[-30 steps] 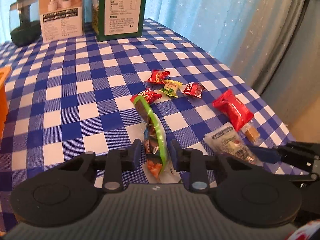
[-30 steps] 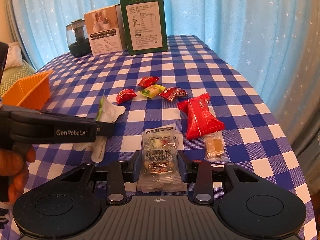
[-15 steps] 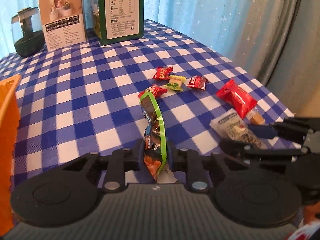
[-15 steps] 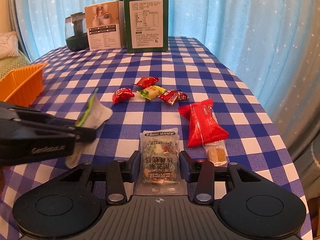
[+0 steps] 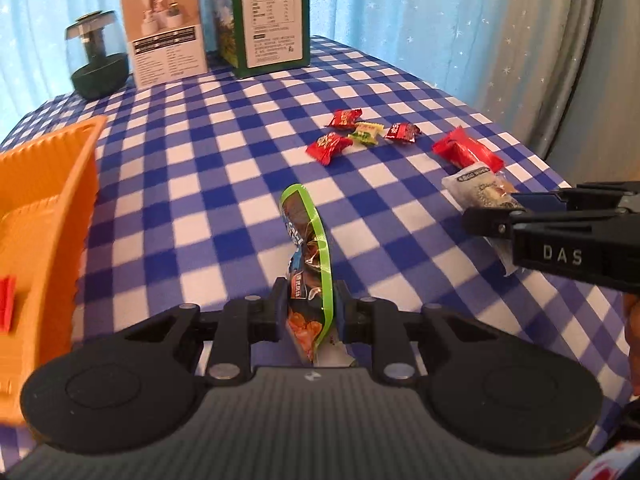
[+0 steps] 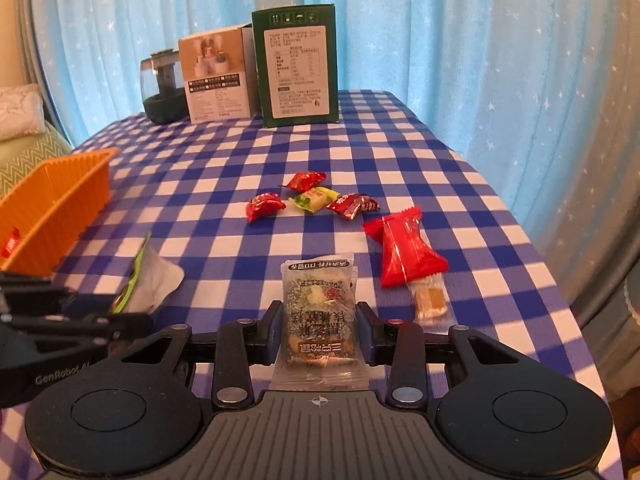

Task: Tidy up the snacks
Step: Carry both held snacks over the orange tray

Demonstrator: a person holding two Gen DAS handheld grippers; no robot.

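Green-edged foil shows printed side up only from my left wrist: the long green-rimmed snack packet point(image 5: 306, 264) is pinched upright in my left gripper point(image 5: 309, 314), jaws nearly together on it. From my right wrist the same packet shows its plain white back. That view alone shows the small clear-wrapped amber sweet point(image 6: 430, 298) just beside the big red pillow pack point(image 6: 402, 250). My right gripper point(image 6: 319, 334) is closing its jaws on the clear speckled biscuit packet point(image 6: 320, 304), pads against its sides. Both grippers tilt downward over the blue-and-white checked tablecloth point(image 6: 224, 200) — the ribbed orange plastic basket point(image 5: 52, 216) sits at my left, holding one red wrapper.
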